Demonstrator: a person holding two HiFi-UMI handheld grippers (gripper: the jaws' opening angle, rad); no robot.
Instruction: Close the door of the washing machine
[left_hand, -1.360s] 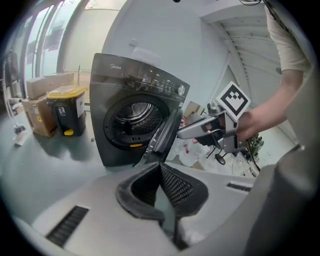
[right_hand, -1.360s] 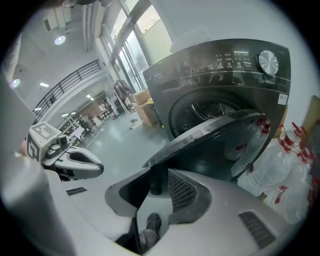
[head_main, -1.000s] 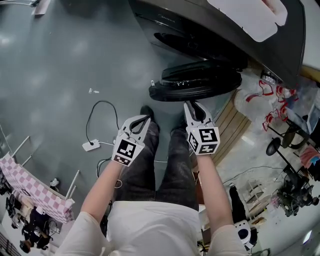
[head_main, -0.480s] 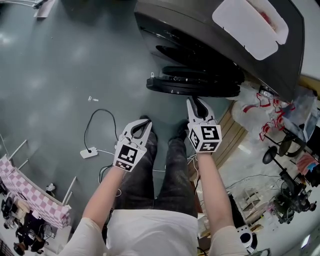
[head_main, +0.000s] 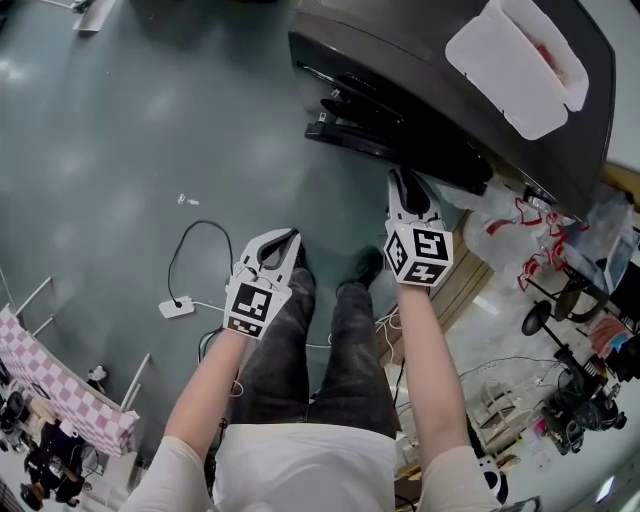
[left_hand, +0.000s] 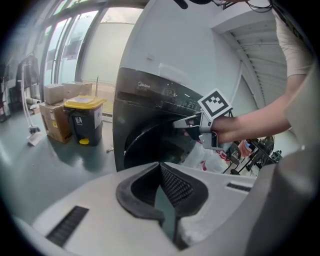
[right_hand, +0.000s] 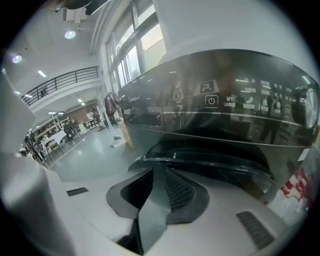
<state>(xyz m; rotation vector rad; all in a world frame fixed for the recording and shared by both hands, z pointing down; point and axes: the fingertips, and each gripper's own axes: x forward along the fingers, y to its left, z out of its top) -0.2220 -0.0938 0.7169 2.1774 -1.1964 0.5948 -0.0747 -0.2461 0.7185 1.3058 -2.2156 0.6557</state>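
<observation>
The dark grey washing machine (head_main: 430, 60) fills the top right of the head view. Its round door (head_main: 385, 125) stands only a little ajar, edge-on to me. My right gripper (head_main: 407, 185) is right at the door's outer face, jaws narrowly open and empty, having closed a little. In the right gripper view the door (right_hand: 200, 156) lies just past the fingertips, below the control panel (right_hand: 225, 102). My left gripper (head_main: 278, 248) hangs apart over the person's leg, narrowly open and empty. Its view shows the machine (left_hand: 150, 107) and my right gripper (left_hand: 186, 122) at the door.
A white tray (head_main: 520, 65) lies on top of the machine. A cable and a white plug (head_main: 178, 303) lie on the floor at the left. Plastic bags (head_main: 515, 215) and wooden boards (head_main: 470, 270) sit at the right. Cardboard boxes and a yellow-lidded bin (left_hand: 85, 117) stand beyond.
The door has swung from wide open to almost against the machine. My right gripper has gone forward with it. My left gripper has moved forward a little.
</observation>
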